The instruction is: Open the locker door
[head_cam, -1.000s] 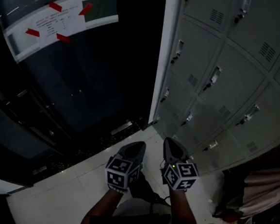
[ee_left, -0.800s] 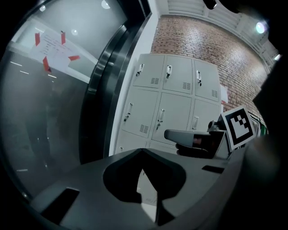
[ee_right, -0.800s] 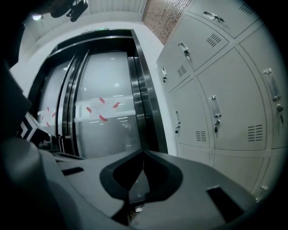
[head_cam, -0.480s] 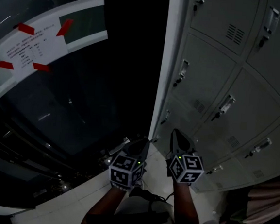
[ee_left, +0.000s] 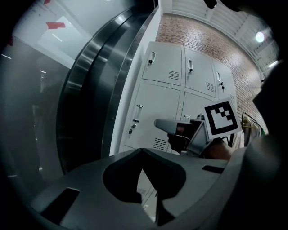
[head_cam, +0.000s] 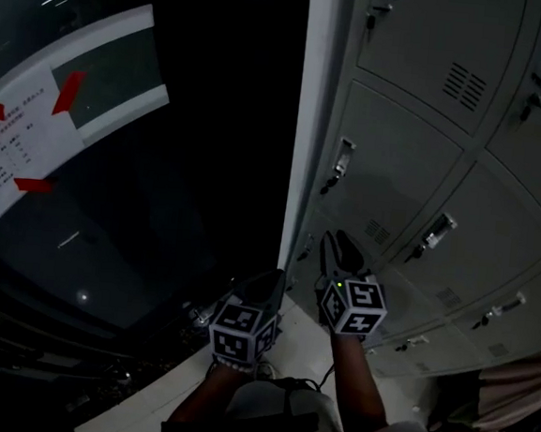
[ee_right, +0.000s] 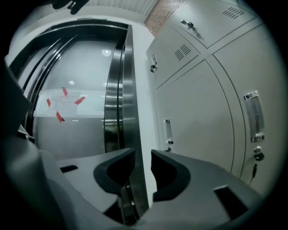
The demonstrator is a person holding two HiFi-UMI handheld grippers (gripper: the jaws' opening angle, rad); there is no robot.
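A bank of grey metal lockers (head_cam: pixel 416 167) fills the right side, every door closed, each with a small latch handle (head_cam: pixel 339 165). My right gripper (head_cam: pixel 337 243) points at the lower left doors without touching them. Its jaws are opening, with a clear gap and nothing between them (ee_right: pixel 142 155). A locker door (ee_right: pixel 202 117) and its handle (ee_right: pixel 168 131) lie just ahead of it. My left gripper (head_cam: pixel 269 284) hangs lower and to the left, jaws shut and empty (ee_left: pixel 143 152). The left gripper view also shows the right gripper (ee_left: pixel 158 124) before the lockers (ee_left: pixel 162 67).
Left of the lockers runs a white post (head_cam: pixel 307 120), then dark glass panels with steel frames (ee_right: pixel 119 112). A white notice with red tape (head_cam: pixel 33 133) is stuck on the glass. Pale floor tiles (head_cam: pixel 307 341) lie below. Clothing (head_cam: pixel 508 410) hangs at the lower right.
The head view has swung up and nearer to the lockers. My right gripper has risen towards the lower left doors. The left gripper stays low beside it.
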